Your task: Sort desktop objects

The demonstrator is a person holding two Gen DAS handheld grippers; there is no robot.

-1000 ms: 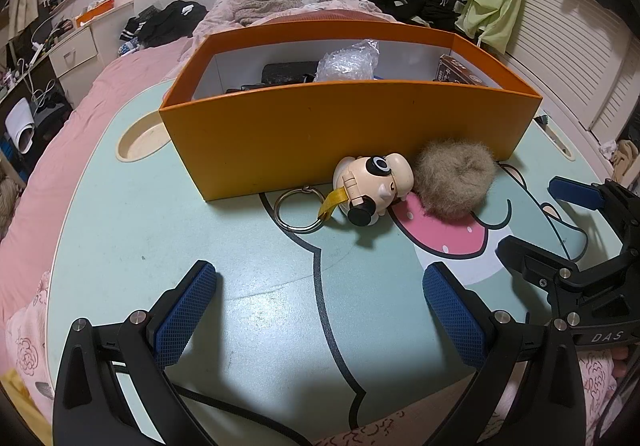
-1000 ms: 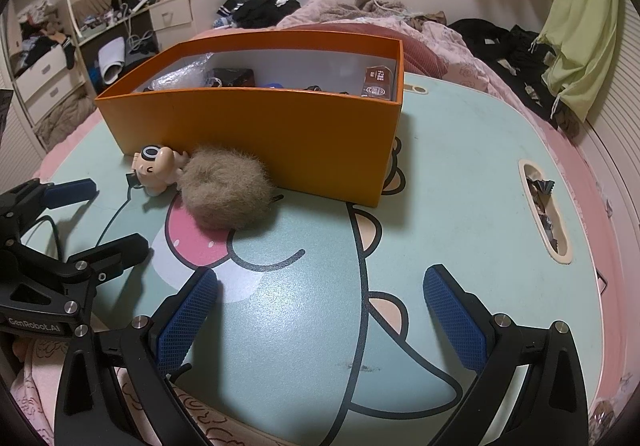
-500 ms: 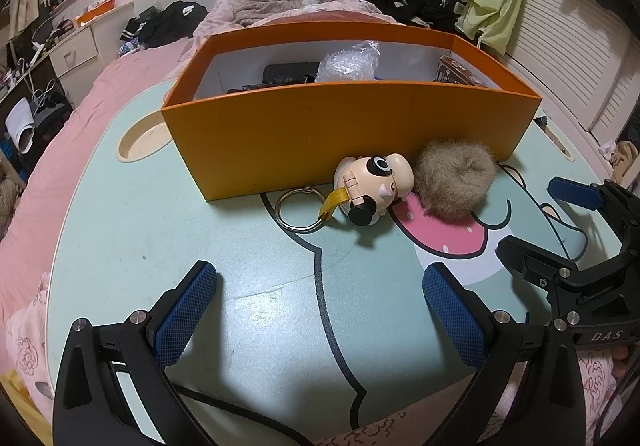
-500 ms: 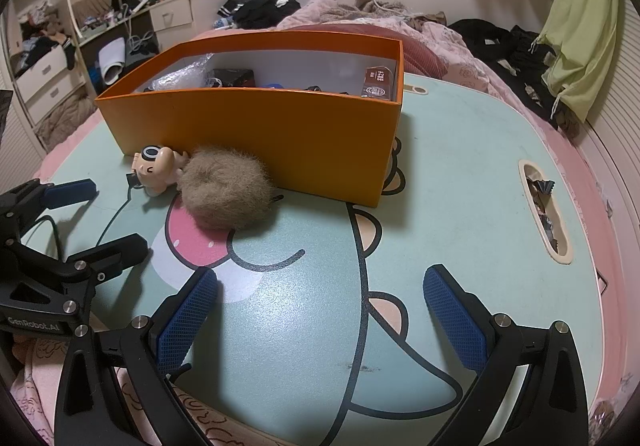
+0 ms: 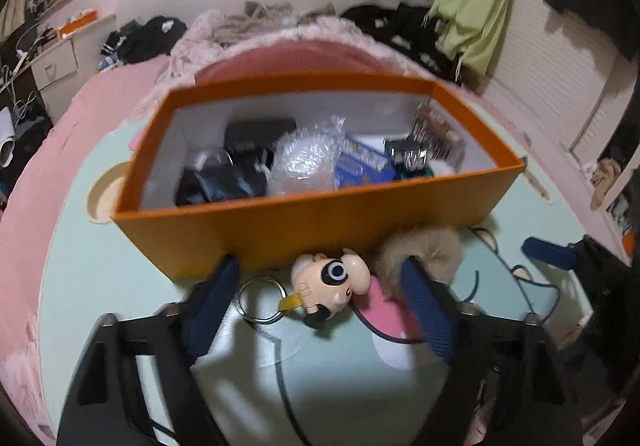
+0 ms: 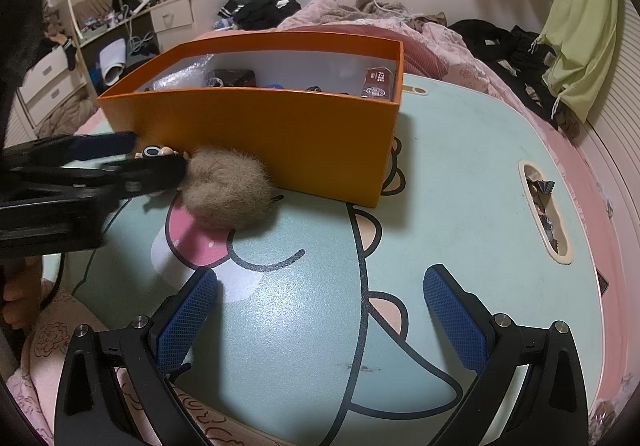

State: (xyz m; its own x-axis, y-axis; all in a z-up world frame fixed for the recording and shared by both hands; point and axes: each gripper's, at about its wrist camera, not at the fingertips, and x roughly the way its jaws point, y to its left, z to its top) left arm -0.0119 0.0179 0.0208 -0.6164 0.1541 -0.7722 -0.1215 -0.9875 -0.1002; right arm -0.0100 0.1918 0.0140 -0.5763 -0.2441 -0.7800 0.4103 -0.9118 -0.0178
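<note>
A small cartoon figure keychain (image 5: 332, 282) with a metal ring (image 5: 260, 300) lies on the mint table against the front wall of the orange box (image 5: 320, 213). A tan fur ball (image 5: 436, 246) sits just right of it. My left gripper (image 5: 320, 298) straddles the figure. Its jaws are closing, and the blue pads stand a little off the toy on both sides. In the right wrist view the left gripper (image 6: 158, 153) reaches in from the left with the figure (image 6: 152, 151) between its fingers, beside the fur ball (image 6: 228, 189). My right gripper (image 6: 320, 322) hangs open over bare table.
The orange box (image 6: 260, 133) holds several items, among them a bubble-wrap bundle (image 5: 308, 161) and dark pouches. The table has a round recess (image 5: 100, 201) at the left and a slot (image 6: 544, 209) with scraps at the right. Bedding and clothes lie behind.
My left gripper has moved forward and up to the figure by the box, and its jaws have narrowed around it. The right gripper has stayed put.
</note>
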